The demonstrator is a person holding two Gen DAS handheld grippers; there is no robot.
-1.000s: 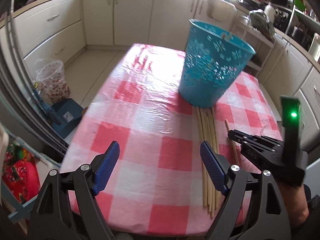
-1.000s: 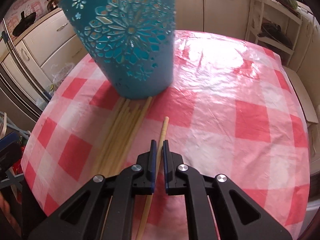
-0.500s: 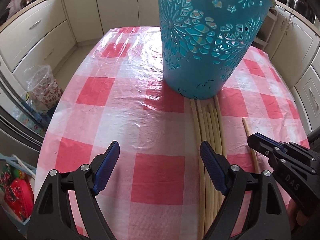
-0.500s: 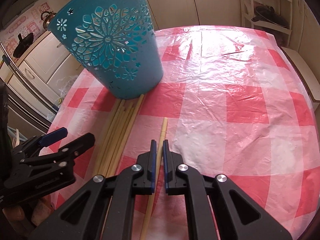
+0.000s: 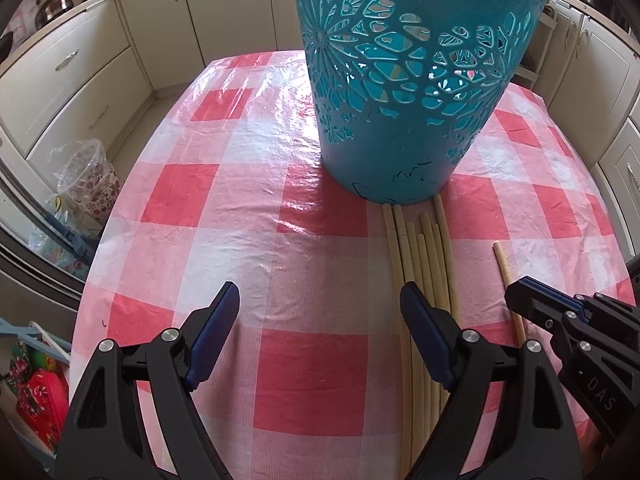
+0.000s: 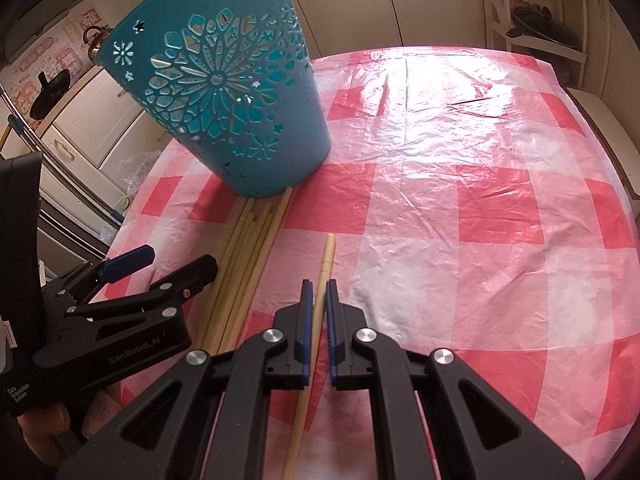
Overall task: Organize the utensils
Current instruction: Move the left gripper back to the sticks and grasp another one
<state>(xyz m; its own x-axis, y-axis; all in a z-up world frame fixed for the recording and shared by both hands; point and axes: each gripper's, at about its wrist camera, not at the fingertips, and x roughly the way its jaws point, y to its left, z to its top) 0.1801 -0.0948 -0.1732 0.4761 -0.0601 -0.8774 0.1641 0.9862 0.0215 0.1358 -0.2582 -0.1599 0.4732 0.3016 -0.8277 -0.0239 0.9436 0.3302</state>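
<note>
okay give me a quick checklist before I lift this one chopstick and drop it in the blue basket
1. Right gripper shut on the single chopstick: ok.
2. Single chopstick lies apart from the chopstick bundle: ok.
3. Left gripper open, nothing between its pads: ok.
4. Blue basket upright on the checked tablecloth: ok.
5. Room inside the basket: cannot tell, its opening is out of view.
6. Bundle tips against the basket's base, so mind nudging it: ok for now.
</note>
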